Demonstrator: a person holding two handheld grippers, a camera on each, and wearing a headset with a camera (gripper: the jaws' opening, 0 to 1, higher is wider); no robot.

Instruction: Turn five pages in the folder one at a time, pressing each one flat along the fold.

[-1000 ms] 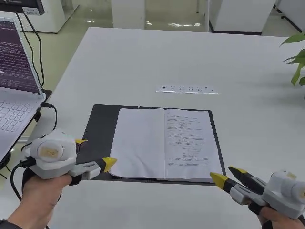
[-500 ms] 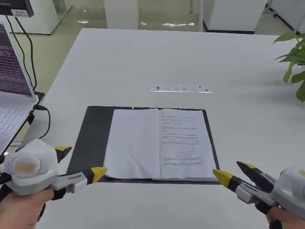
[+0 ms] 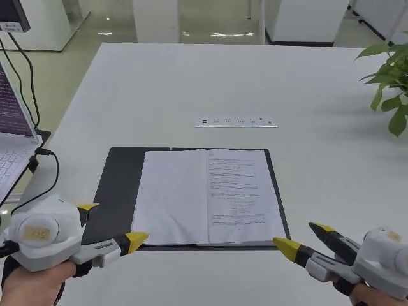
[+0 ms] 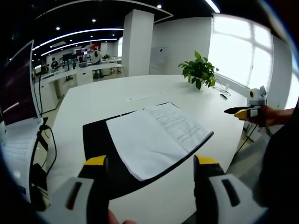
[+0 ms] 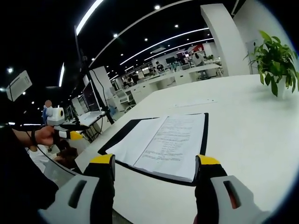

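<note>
A black folder [image 3: 115, 191] lies open on the white table, with a blank page [image 3: 169, 196] on the left and a printed page [image 3: 239, 194] on the right. My left gripper [image 3: 111, 224] hovers open off the folder's near left corner. My right gripper [image 3: 303, 237] is open too, just off the near right corner, touching nothing. In the left gripper view the folder [image 4: 96, 133] lies ahead of my yellow-tipped jaws, with the printed page [image 4: 175, 123] farther right. In the right gripper view the printed page [image 5: 180, 140] lies just past my jaws.
A white power strip [image 3: 236, 122] lies beyond the folder. A laptop [image 3: 9, 121] with cables stands at the left edge. A green plant [image 3: 386, 83] stands at the right. The table's near edge runs just under both grippers.
My head camera has shifted, so the folder sits a little further left and lower in view. Both grippers hold about the same places near the folder's front corners, still open.
</note>
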